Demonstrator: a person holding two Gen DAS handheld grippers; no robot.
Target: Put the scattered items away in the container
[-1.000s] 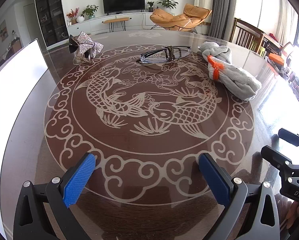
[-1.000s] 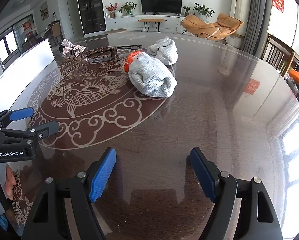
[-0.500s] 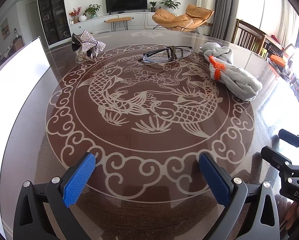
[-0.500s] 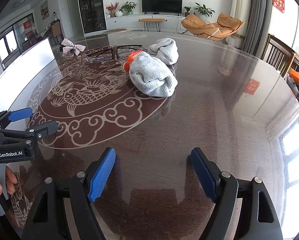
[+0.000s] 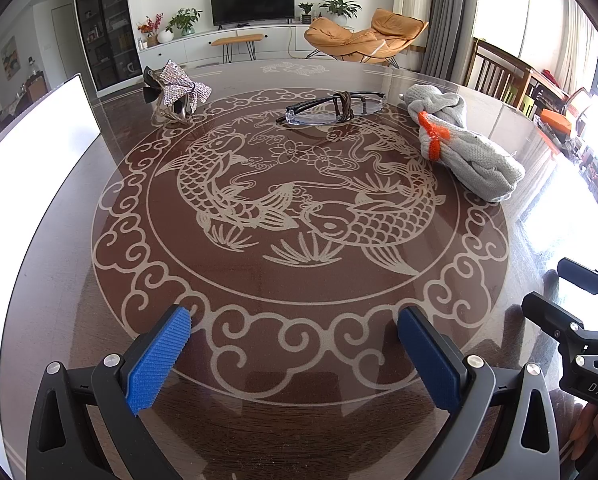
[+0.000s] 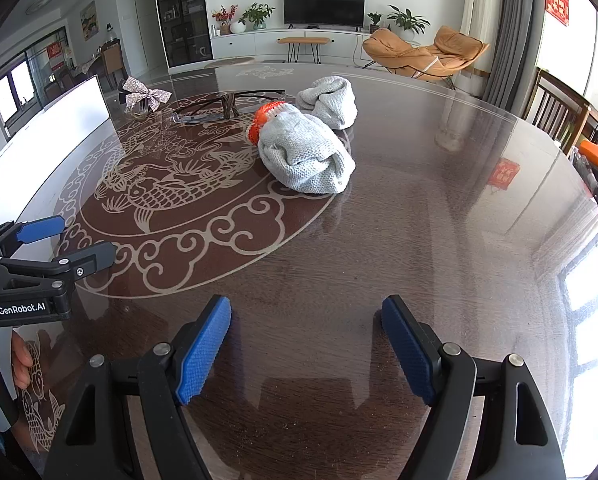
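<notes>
Both views are bright with daylight that pours in from the windows (image 6: 591,292) on the right, where the panes blow out to plain white. The glossy bench (image 5: 299,292) throws back a hard glare along its right rim and mirrors the room faintly. The white container (image 5: 31,148) at the left is overexposed, so its surface detail cannot be read. Shadows under the grey gloves (image 6: 307,152) are soft and short. Focus is sharp mid-frame; the fisheye bends straight lines and blackens the 4 corners, and the far room looks perhaps slightly soft.

Grey gloves (image 5: 465,148), orange cuffs (image 5: 433,138)
</notes>
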